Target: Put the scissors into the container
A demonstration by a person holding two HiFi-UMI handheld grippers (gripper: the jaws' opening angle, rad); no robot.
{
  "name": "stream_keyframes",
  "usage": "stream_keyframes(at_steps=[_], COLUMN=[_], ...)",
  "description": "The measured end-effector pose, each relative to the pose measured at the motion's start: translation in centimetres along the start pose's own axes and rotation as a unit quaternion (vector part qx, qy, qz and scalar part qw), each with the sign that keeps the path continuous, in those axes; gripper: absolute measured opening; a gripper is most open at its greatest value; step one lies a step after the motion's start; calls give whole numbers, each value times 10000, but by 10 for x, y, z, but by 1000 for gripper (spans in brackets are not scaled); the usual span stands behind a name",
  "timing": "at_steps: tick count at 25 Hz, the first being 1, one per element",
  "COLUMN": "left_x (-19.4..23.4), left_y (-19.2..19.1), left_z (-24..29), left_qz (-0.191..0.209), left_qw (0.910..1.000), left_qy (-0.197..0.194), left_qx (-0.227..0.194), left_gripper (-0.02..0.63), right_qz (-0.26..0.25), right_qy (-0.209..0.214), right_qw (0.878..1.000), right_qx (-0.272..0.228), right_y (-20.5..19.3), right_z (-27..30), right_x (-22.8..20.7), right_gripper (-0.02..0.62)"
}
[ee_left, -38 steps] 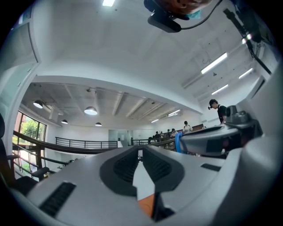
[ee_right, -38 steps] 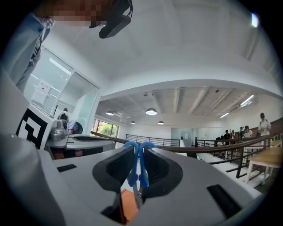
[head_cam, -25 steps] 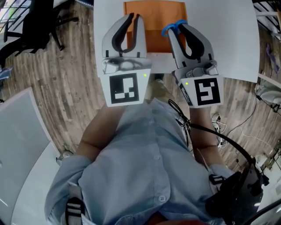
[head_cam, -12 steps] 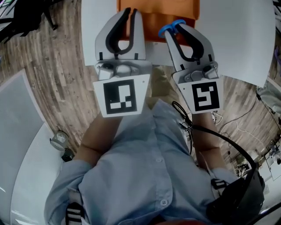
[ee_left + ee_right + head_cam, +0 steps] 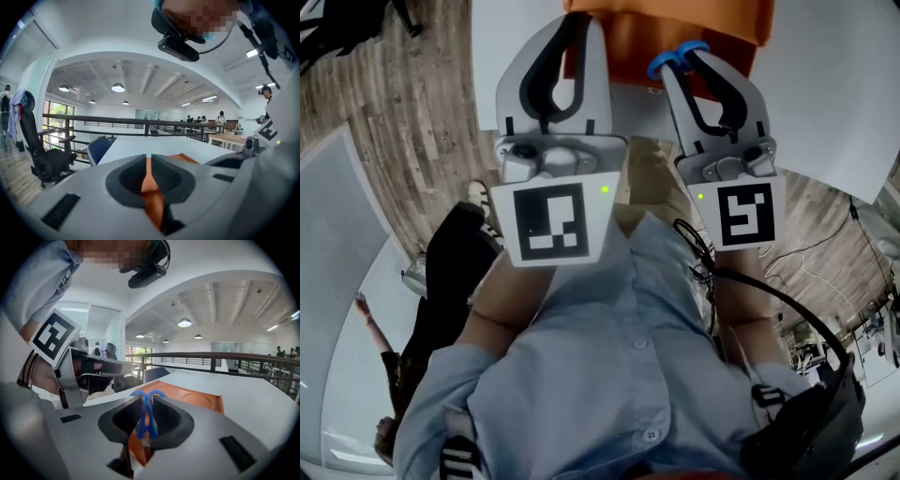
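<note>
While the left gripper (image 5: 581, 23) is closed, empty — the right gripper (image 5: 682, 58) clamps the scissors (image 5: 141, 423)

Bright, even light all round. In the left gripper view, ceiling lamps (image 5: 118, 87) glow at upper centre and a window (image 5: 58, 112) shines at the left edge. Both gripper views bend hard and go black at the corners. Close up, the left gripper (image 5: 149, 160) is soft; so are the right gripper (image 5: 146, 400) and the scissors (image 5: 141, 420). In the head view, the table (image 5: 834, 75) washes out white at upper right.
</note>
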State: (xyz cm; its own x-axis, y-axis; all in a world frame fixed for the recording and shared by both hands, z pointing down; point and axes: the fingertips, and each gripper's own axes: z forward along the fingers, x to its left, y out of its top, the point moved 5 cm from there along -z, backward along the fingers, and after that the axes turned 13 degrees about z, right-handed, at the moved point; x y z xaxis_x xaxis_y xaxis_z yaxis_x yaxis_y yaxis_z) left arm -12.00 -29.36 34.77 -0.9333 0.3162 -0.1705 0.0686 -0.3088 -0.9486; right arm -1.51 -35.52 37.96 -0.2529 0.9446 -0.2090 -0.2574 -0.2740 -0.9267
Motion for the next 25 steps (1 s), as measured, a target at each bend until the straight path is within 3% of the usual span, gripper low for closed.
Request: stream_keyframes(at_steps=[10, 17, 25], left_x=[19, 28, 26], left_y=[-14, -20, -22], left_z=[14, 28, 25], left_qz=[-158, -261, -251], left_qw=[9996, 9991, 9993], left_qy=[115, 136, 126], left_qx=[184, 309, 263], left_gripper=[38, 38, 38], right_qz=[-135, -134, -93], right_qy=[413, 456, 459], right_qw=[9975, 9922, 9921], right_qx=[561, 1151, 1168], right_y=[-11, -17, -23], right_z=[39, 50, 47], right_x=[7, 5, 8], right_gripper=[81, 90, 100])
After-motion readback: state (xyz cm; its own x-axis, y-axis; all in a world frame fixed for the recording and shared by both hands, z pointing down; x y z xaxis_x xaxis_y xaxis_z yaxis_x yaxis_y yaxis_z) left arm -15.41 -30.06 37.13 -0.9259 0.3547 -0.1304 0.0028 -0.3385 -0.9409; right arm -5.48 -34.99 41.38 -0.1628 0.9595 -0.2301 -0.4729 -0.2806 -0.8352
